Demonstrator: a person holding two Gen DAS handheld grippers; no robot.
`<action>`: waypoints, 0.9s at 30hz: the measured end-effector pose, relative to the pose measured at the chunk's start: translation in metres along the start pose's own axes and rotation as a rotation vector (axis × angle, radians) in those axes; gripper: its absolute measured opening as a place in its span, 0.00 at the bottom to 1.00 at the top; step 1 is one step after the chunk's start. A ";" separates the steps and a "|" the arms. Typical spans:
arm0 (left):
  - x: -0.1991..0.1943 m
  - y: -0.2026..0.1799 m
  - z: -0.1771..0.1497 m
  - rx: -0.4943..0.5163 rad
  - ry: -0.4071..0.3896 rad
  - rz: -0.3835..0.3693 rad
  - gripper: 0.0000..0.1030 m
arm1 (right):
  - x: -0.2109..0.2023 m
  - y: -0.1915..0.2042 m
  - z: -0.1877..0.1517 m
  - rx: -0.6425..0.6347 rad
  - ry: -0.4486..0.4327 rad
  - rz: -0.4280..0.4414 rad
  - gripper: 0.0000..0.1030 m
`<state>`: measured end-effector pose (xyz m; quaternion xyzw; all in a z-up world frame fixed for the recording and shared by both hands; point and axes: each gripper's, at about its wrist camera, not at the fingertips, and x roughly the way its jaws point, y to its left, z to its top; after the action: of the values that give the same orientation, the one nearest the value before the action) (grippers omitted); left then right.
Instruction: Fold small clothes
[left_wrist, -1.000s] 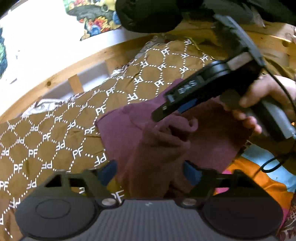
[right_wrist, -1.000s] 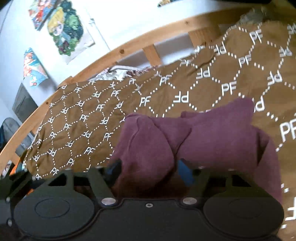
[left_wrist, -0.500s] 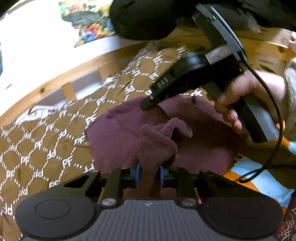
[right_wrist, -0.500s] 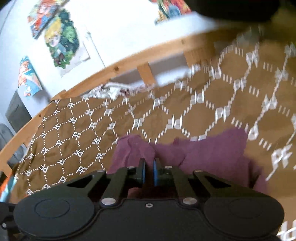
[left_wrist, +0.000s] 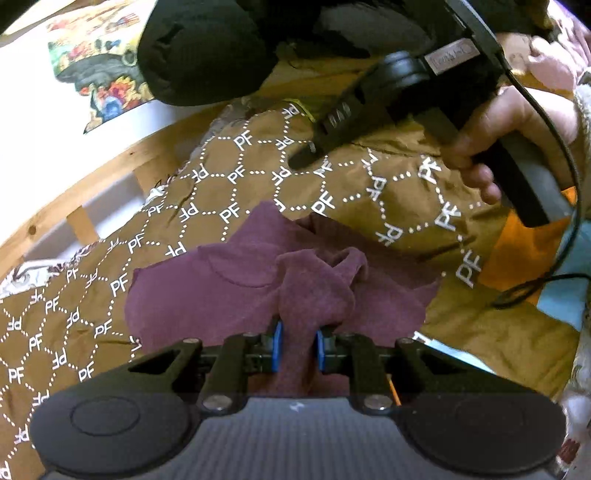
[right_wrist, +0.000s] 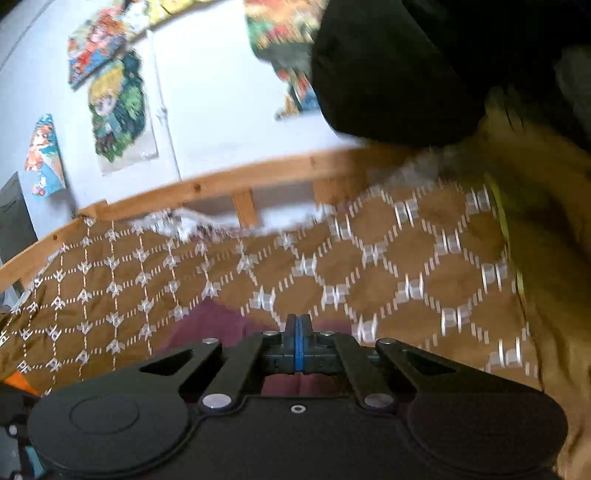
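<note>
Left wrist view showed the left gripper (left_wrist: 297, 345) clamped on a bunched fold of the maroon knit garment (left_wrist: 221, 295) lying on the brown monogrammed bedspread (left_wrist: 388, 210), seemingly for folding; right gripper (right_wrist: 299, 345) was closed, apparently empty.

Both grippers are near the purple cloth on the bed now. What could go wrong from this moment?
1. The left gripper pinches only a bunched ridge of the maroon garment, so lifting may drag it into a crumpled heap rather than a clean fold.
2. The right gripper looks shut with no cloth visible between its fingers; it may have missed its grip.
3. The brown patterned bedcover is wrinkled and could snag.
</note>
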<state>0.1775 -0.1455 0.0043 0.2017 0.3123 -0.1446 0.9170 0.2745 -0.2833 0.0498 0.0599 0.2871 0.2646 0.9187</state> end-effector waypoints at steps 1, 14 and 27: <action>0.000 -0.002 -0.002 0.007 0.005 0.002 0.19 | 0.003 -0.003 -0.006 0.014 0.037 0.014 0.02; -0.005 -0.002 -0.018 -0.010 0.035 0.007 0.19 | 0.073 0.001 -0.033 0.139 0.263 0.012 0.56; -0.003 -0.008 -0.017 0.017 0.039 0.025 0.19 | 0.069 0.013 -0.038 0.108 0.237 -0.004 0.06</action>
<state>0.1635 -0.1447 -0.0087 0.2161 0.3262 -0.1319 0.9108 0.2952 -0.2377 -0.0130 0.0773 0.4074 0.2521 0.8743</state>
